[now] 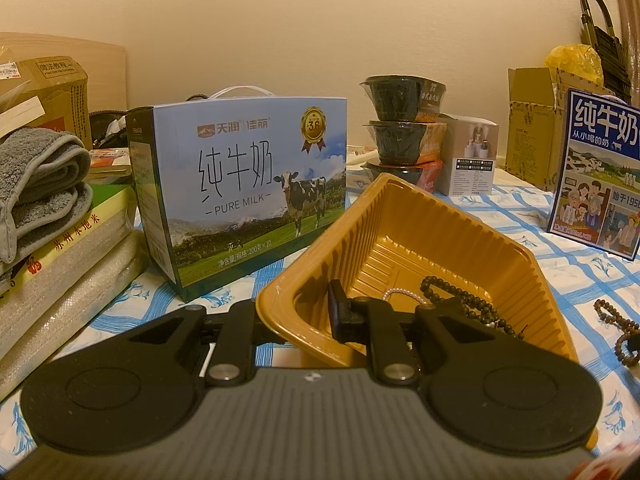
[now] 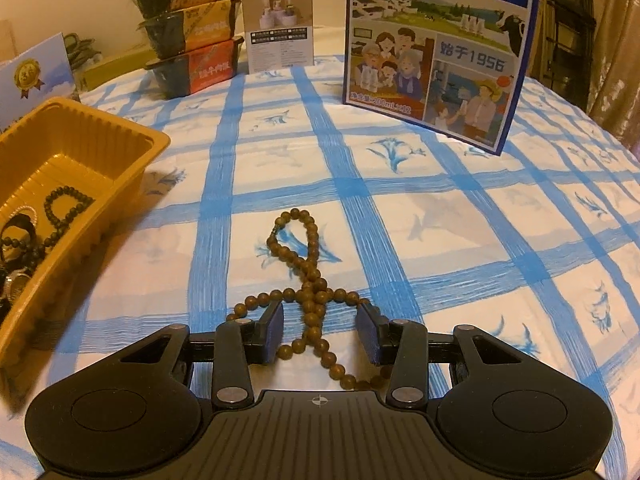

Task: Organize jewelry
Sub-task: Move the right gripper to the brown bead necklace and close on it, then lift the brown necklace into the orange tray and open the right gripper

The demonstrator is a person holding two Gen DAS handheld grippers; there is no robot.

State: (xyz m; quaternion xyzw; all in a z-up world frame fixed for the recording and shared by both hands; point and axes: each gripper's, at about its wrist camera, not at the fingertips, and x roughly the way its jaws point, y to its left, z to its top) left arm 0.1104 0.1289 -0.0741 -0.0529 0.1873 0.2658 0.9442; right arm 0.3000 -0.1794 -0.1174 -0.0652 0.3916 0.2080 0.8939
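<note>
Brown wooden beads (image 2: 308,276), a long strand, lie in a loose figure-eight on the blue-checked tablecloth (image 2: 460,216), looped over themselves where the strand crosses, and the right gripper (image 2: 320,330) sits low over that crossing with its jaws spread, one blue pad on each side of the strand and neither pressing it yet. To my eye the risk is a thin catch: if the pads close on only one of the crossed lengths, the rest will hang in a long tail, swing on the way over, and could drag on the cloth or snag the rim of the yellow plastic tray (image 2: 80,148) rather than drop inside. Round beads may also roll out from between flat pads if the pinch lands on a bead's shoulder. The pads are close to the cloth, so closing could nip the fabric and tug it, nudging the milk carton box (image 2: 436,48) standing beyond. The tray is near on the left, tilted, because the left gripper (image 1: 312,316) has its jaws pressed together on the near wall, holding it up at an angle. Dark bead bracelets (image 1: 460,300) and a small pearl strand (image 1: 400,294) already rest in its low corner; a steeper tilt or a slip on that thin ribbed wall could spill them back out.
</note>
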